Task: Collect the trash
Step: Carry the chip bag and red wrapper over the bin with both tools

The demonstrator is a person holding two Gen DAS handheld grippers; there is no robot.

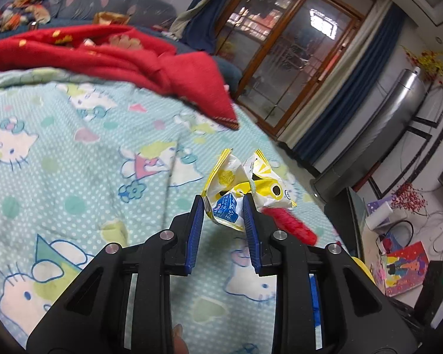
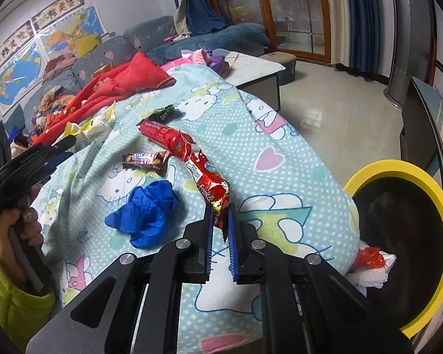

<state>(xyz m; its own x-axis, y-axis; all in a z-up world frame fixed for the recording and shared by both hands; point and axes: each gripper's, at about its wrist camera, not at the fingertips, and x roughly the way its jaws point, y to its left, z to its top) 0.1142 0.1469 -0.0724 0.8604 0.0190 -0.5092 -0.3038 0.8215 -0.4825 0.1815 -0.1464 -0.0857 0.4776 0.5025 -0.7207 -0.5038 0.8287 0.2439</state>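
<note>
My left gripper (image 1: 223,203) pinches a yellow snack wrapper (image 1: 245,185); my right gripper (image 2: 221,214) pinches a red snack wrapper (image 2: 208,180) near the bed's edge.

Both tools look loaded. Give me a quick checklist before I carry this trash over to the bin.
1. Left tool shut on the yellow wrapper: ok.
2. Right tool shut on the red wrapper: ok, but only its end is pinched.
3. Red wrapper lifted off the blanket: cannot tell.
4. Bin open and beside the right tool: ok.
5. Bed cleared: not ok; blue glove, brown candy wrapper and red tube remain.
</note>
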